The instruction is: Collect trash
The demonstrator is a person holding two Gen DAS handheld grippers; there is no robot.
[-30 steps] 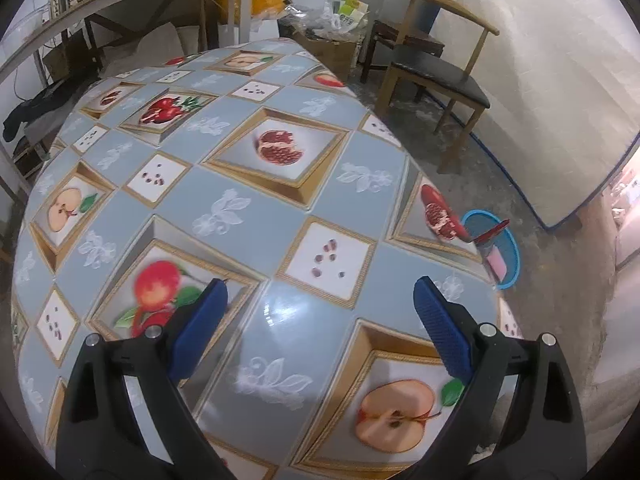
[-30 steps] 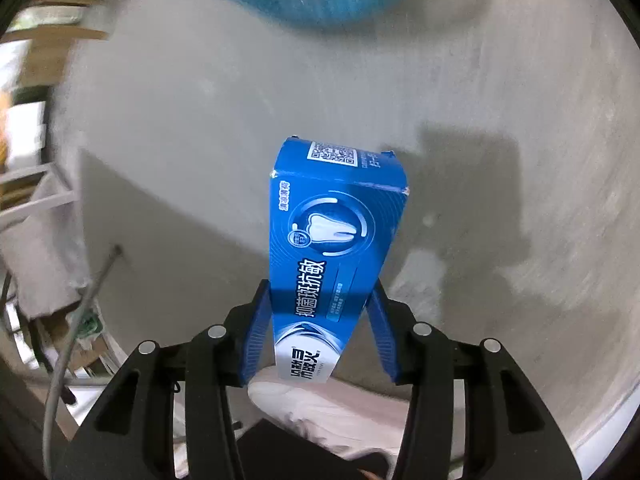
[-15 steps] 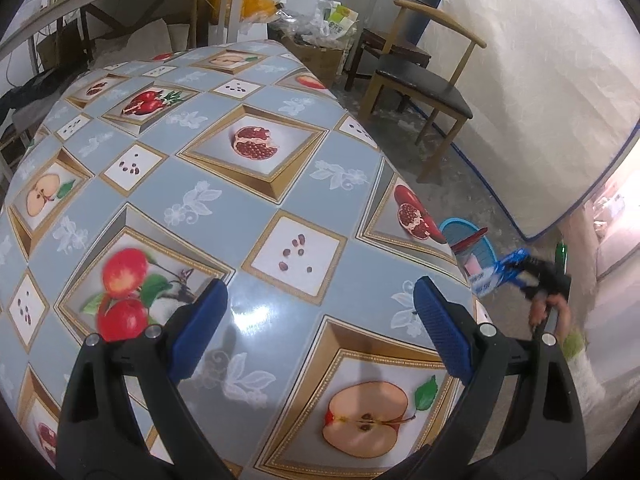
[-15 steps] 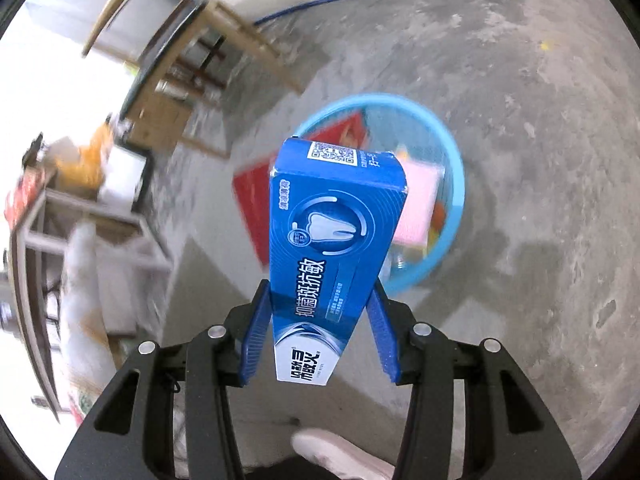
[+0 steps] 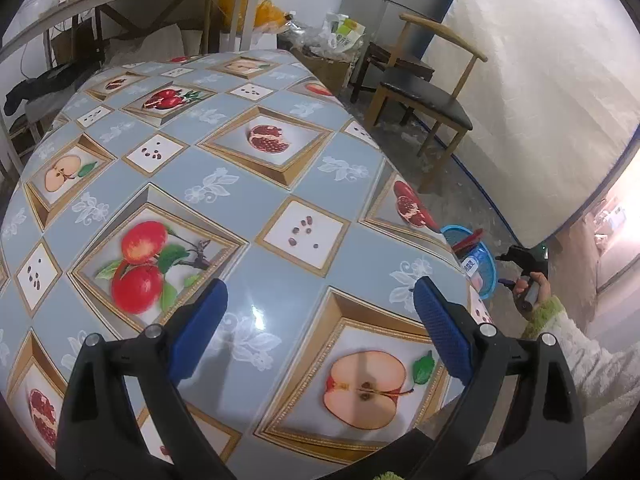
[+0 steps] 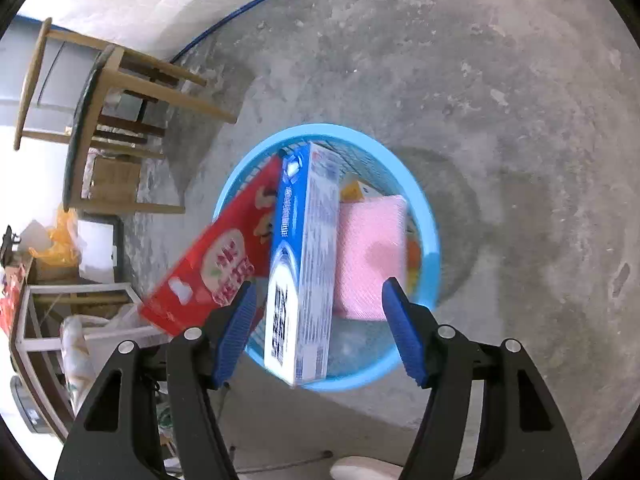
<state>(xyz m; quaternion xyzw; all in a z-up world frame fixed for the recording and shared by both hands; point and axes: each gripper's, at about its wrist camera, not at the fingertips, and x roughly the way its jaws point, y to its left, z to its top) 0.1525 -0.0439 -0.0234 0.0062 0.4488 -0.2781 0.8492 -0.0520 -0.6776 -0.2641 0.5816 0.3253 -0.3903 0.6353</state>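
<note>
In the right wrist view my right gripper [image 6: 320, 320] hangs over a blue basket [image 6: 428, 216] on the concrete floor. Its jaws are opening, and the blue toothpaste box [image 6: 304, 264] drops free between them into the basket, touching neither pad. A red box [image 6: 224, 256] leans out over the basket's left rim and a pink cloth [image 6: 372, 252] lies inside. In the left wrist view my left gripper [image 5: 316, 312] stands open above the fruit-patterned tablecloth [image 5: 224, 160] with nothing between its fingers. The basket [image 5: 486, 268] and the person's hand [image 5: 532, 284] show beyond the table's right edge.
A wooden chair [image 5: 424, 96] stands on the floor past the table, with a cardboard box of bags [image 5: 332, 52] behind it. The chair [image 6: 104, 92] also appears left of the basket. A shelf frame [image 6: 72, 320] with clutter sits at the lower left.
My right gripper swung over the blue basket and opened; the toothpaste box left the pads and tips down into the basket. The left gripper drifted slightly across the table.
</note>
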